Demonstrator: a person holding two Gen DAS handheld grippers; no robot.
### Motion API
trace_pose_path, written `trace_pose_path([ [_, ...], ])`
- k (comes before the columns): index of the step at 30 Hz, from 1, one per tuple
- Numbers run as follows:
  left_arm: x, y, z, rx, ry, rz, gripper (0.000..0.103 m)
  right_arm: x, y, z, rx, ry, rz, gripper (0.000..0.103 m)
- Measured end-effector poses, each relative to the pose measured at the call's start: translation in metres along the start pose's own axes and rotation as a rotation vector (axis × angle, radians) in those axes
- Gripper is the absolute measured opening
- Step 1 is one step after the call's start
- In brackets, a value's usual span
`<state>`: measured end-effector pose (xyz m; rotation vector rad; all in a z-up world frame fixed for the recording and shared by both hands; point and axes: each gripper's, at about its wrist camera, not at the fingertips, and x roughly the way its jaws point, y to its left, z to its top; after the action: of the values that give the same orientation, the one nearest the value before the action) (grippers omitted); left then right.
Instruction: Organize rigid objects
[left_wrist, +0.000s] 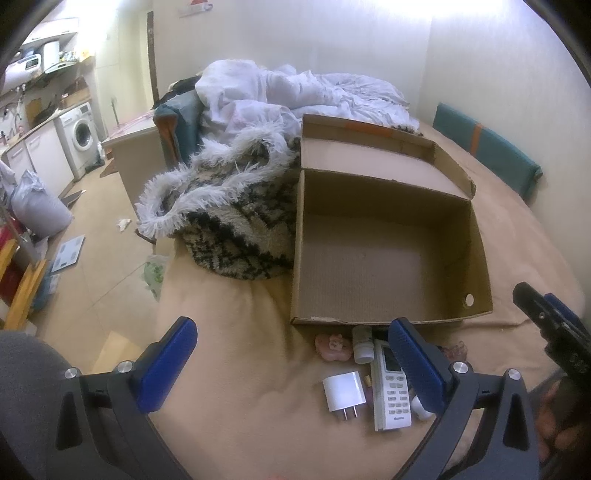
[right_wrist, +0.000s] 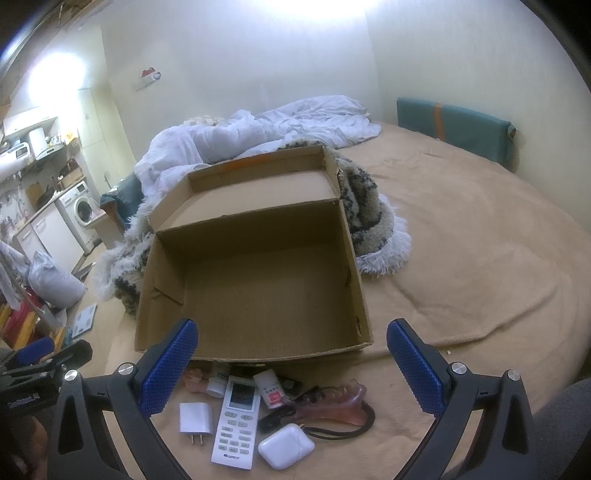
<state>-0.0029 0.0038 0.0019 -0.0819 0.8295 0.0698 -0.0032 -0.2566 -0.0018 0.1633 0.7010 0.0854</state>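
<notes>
An open, empty cardboard box (left_wrist: 388, 258) (right_wrist: 258, 288) lies on the bed. In front of it lie a white remote (left_wrist: 391, 387) (right_wrist: 236, 424), a white charger plug (left_wrist: 343, 393) (right_wrist: 195, 418), a small white bottle (left_wrist: 362, 345) (right_wrist: 218, 380), a pink item (left_wrist: 332, 347), a white earbud case (right_wrist: 286, 446), a small white and red device (right_wrist: 271, 389), a pink hair claw (right_wrist: 340, 404) and a black cord (right_wrist: 343, 432). My left gripper (left_wrist: 291, 369) is open over the items. My right gripper (right_wrist: 291, 369) is open above them; it also shows at the right of the left wrist view (left_wrist: 546, 321).
The bed has a beige cover (right_wrist: 461, 258). A shaggy patterned blanket (left_wrist: 229, 206) and white duvet (left_wrist: 295, 92) lie behind and left of the box. A teal cushion (right_wrist: 454, 129) stands by the wall. The floor (left_wrist: 92, 266), with scales and bags, lies left.
</notes>
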Motion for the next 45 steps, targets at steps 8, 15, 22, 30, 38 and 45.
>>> trace_pose_path([
  [8, -0.0004, 0.0035, 0.0023, -0.018, -0.002, 0.007, 0.103, 0.0011, 0.0036, -0.0022, -0.012, 0.010, -0.001, 0.103],
  [15, 0.0002, 0.0045, 0.0023, -0.019, 0.002, 0.005, 0.103, 0.0012, 0.0038, -0.0027, -0.016, 0.012, -0.006, 0.103],
  [22, 0.0013, 0.0050, 0.0023, -0.019, 0.001, 0.007, 0.103, 0.0022, 0.0036, -0.0024, -0.017, 0.013, -0.007, 0.103],
  [30, 0.0010, 0.0055, 0.0025, -0.020, 0.001, 0.005, 0.103, 0.0020, 0.0040, -0.0025, -0.017, 0.012, -0.007, 0.103],
  [38, 0.0011, 0.0050, 0.0025, -0.020, 0.001, 0.007, 0.103, 0.0020, 0.0036, -0.0024, -0.019, 0.013, -0.008, 0.103],
  [45, 0.0011, 0.0049, 0.0024, -0.019, 0.002, 0.006, 0.103, 0.0017, 0.0037, -0.0027, -0.018, 0.012, -0.008, 0.103],
])
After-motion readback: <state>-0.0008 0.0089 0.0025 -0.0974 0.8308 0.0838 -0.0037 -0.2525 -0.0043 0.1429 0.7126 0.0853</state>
